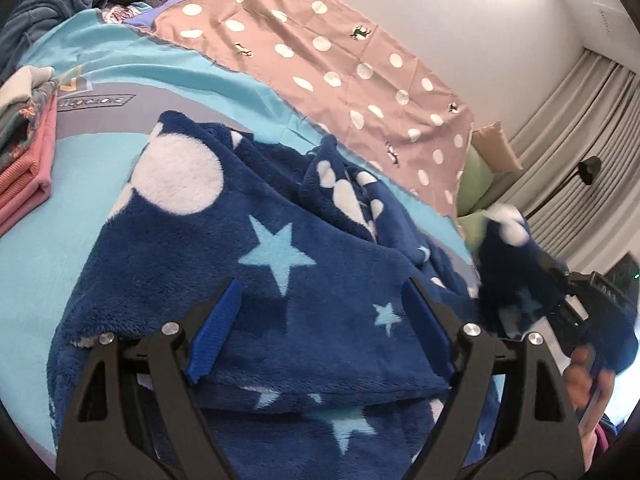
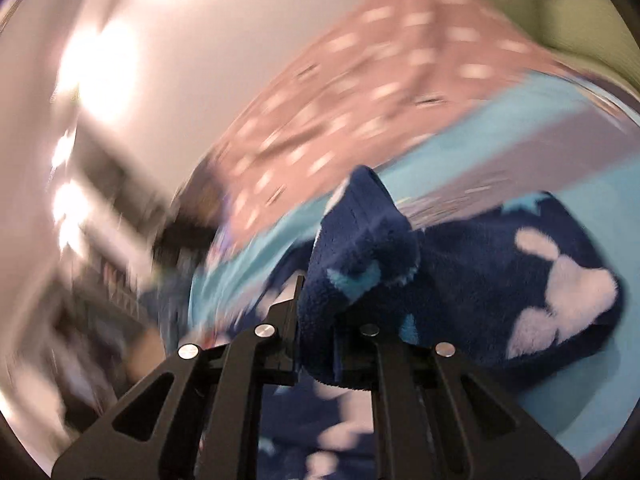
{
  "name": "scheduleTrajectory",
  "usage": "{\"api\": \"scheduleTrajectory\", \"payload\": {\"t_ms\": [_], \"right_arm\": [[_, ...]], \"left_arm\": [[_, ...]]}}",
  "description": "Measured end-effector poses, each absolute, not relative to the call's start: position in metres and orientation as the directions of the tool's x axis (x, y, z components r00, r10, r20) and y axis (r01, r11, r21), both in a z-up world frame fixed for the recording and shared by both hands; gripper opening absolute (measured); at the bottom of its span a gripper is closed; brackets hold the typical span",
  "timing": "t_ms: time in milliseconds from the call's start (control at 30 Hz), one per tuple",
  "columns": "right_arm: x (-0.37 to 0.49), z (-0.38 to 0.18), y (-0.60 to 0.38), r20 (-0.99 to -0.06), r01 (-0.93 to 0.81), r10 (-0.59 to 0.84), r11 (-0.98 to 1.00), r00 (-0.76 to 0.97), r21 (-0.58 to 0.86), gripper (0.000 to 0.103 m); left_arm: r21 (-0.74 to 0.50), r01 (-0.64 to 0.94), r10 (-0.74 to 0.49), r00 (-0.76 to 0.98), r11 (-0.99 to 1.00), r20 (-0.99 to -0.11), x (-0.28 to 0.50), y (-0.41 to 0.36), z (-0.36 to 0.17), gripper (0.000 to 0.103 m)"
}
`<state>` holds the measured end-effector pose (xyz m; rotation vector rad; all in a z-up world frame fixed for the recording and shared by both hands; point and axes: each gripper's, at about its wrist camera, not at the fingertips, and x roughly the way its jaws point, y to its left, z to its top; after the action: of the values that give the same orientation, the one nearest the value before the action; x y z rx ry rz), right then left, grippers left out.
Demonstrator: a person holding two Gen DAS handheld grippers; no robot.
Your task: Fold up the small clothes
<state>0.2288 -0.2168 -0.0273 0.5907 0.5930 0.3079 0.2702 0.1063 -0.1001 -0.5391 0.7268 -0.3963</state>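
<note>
A dark blue fleece garment [image 1: 248, 264] with white blobs and light blue stars lies crumpled on a turquoise bed cover [image 1: 80, 216]. My left gripper [image 1: 320, 304] is open just above it, blue pads [image 1: 218, 328] spread over the starred part, holding nothing. My right gripper [image 2: 320, 312] is shut on a bunched end of the fleece [image 2: 360, 248] and holds it lifted off the bed; this view is motion-blurred. In the left wrist view the right gripper [image 1: 560, 300] shows at the right with the fleece end [image 1: 504, 248] raised in it.
A stack of folded pink and patterned clothes [image 1: 24, 160] sits at the left on the bed. A pink polka-dot sheet [image 1: 340, 60] lies behind the fleece. Green and beige pillows [image 1: 484, 168], a floor lamp [image 1: 588, 170] and curtains [image 1: 580, 128] are to the right.
</note>
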Motion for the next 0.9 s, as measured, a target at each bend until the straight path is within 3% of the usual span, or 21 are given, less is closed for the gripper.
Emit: {"api": "scheduleTrajectory", "payload": {"t_ms": [167, 267, 433, 667, 833, 867, 900], "right_arm": [[0.227, -0.070, -0.098, -0.630, -0.283, 0.458, 0.888, 0.628, 0.364, 0.012], [0.219, -0.091, -0.081, -0.676, -0.297, 0.411, 0.911, 0.611, 0.286, 0.012], [0.211, -0.092, -0.083, -0.664, -0.298, 0.402, 0.915, 0.630, 0.271, 0.012], [0.206, -0.086, -0.056, -0.649, -0.378, 0.358, 0.918, 0.671, 0.115, 0.020], [0.203, -0.089, -0.052, -0.648, -0.419, 0.381, 0.902, 0.660, 0.104, 0.025], [0.202, -0.089, -0.052, -0.646, -0.438, 0.399, 0.892, 0.651, 0.109, 0.028], [0.198, -0.088, -0.050, -0.644, -0.464, 0.415, 0.880, 0.643, 0.104, 0.029]], "left_arm": [[-0.649, 0.175, -0.573, 0.670, 0.740, -0.472, 0.272, 0.114, -0.102, 0.085], [-0.690, 0.188, -0.616, 0.649, 0.699, -0.447, 0.273, 0.118, -0.103, 0.085], [-0.714, 0.210, -0.661, 0.610, 0.668, -0.438, 0.274, 0.115, -0.103, 0.083], [-0.802, 0.253, -0.793, 0.470, 0.541, -0.387, 0.276, 0.099, -0.106, 0.083], [-0.773, 0.256, -0.778, 0.456, 0.580, -0.432, 0.278, 0.088, -0.110, 0.083], [-0.763, 0.259, -0.770, 0.458, 0.593, -0.444, 0.278, 0.087, -0.110, 0.080], [-0.731, 0.264, -0.747, 0.467, 0.629, -0.474, 0.278, 0.083, -0.110, 0.057]]}}
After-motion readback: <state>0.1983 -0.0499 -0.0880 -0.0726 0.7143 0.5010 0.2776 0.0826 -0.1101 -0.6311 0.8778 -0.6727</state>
